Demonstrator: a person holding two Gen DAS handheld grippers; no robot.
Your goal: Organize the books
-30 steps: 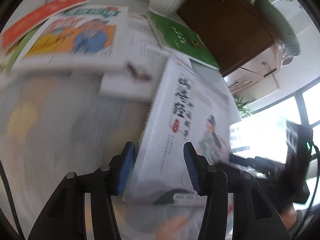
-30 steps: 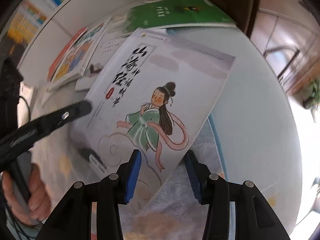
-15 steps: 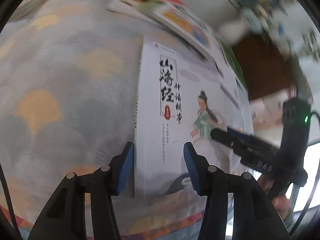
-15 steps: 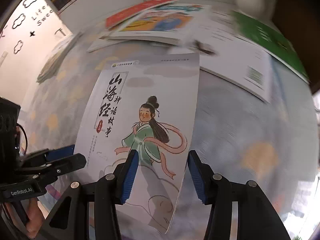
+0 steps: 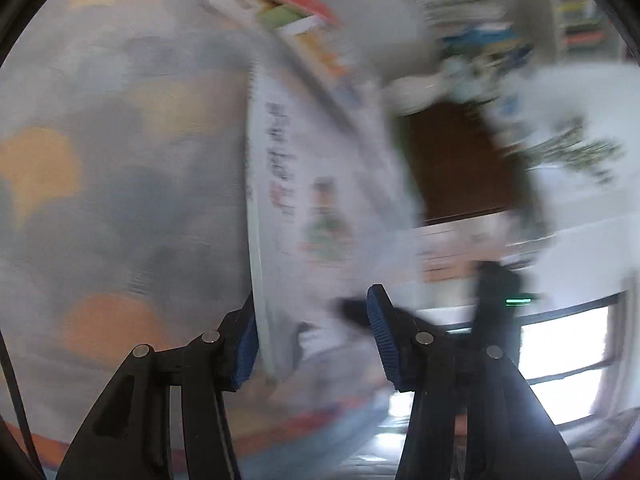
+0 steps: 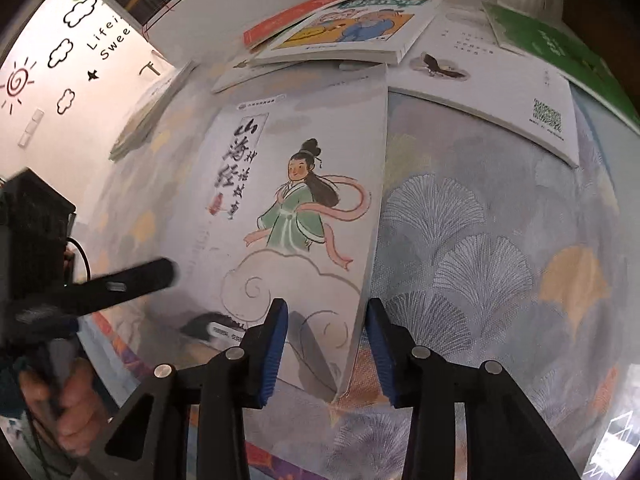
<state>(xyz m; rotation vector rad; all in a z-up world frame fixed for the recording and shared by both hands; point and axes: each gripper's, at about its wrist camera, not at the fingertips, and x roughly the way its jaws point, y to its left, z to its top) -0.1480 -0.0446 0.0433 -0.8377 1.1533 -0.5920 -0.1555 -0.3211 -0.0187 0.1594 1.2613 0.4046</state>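
Observation:
A white book (image 6: 296, 200) with a green-robed figure on its cover lies on the patterned tablecloth (image 6: 480, 260). My right gripper (image 6: 326, 344) straddles its near right corner. The jaws are closing, the left pad over the cover and the right pad just outside the edge, neither pressing. In the blurred left wrist view the book (image 5: 304, 208) runs up between the fingers of my left gripper (image 5: 312, 340). Its spine edge lies against the left pad and the right pad stands clear. One left gripper finger (image 6: 156, 276) reaches over the book's left side.
More books lie at the back: a yellow-and-blue picture book (image 6: 352, 32) on a red one (image 6: 304, 12), a white book with a QR code (image 6: 500, 80) and a green book (image 6: 540, 40). Thin booklets (image 6: 156, 108) lie far left. A hand (image 6: 68, 404) holds the left gripper.
The book has swung from slanted to nearly straight in the right wrist view. The left wrist view has rolled and blurred. The right jaws stand narrower than half a second ago.

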